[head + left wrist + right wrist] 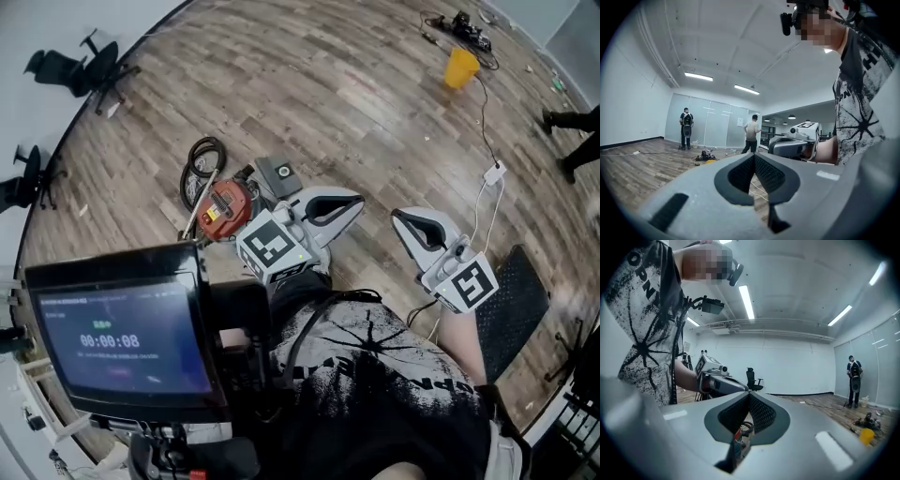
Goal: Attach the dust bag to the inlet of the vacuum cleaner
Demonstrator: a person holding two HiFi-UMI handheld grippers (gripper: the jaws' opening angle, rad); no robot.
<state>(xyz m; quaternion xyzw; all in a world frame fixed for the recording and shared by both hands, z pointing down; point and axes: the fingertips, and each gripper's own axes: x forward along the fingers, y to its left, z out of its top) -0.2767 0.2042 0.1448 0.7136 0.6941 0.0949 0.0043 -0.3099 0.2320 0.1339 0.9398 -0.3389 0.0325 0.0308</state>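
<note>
The vacuum cleaner (225,208), red and orange with a coiled black hose (201,161), lies on the wood floor ahead of me. A grey square piece with a dark centre (278,173) sits just beyond it; I cannot tell whether it is the dust bag. My left gripper (359,200) is held level to the right of the vacuum, shut with nothing in it. My right gripper (396,217) is further right, also shut and empty. In the right gripper view the closed jaws (749,397) frame a sliver of the vacuum (739,433). The left gripper view shows its closed jaws (753,157) and the right gripper (794,143) beyond.
A monitor (117,337) on my rig blocks the lower left. A yellow bucket (460,67) and cables lie far ahead, a white power strip (494,173) and cord to the right, and a black chair (511,305) beside me. Office chairs (84,66) stand along the wall. Two people (751,133) stand far off.
</note>
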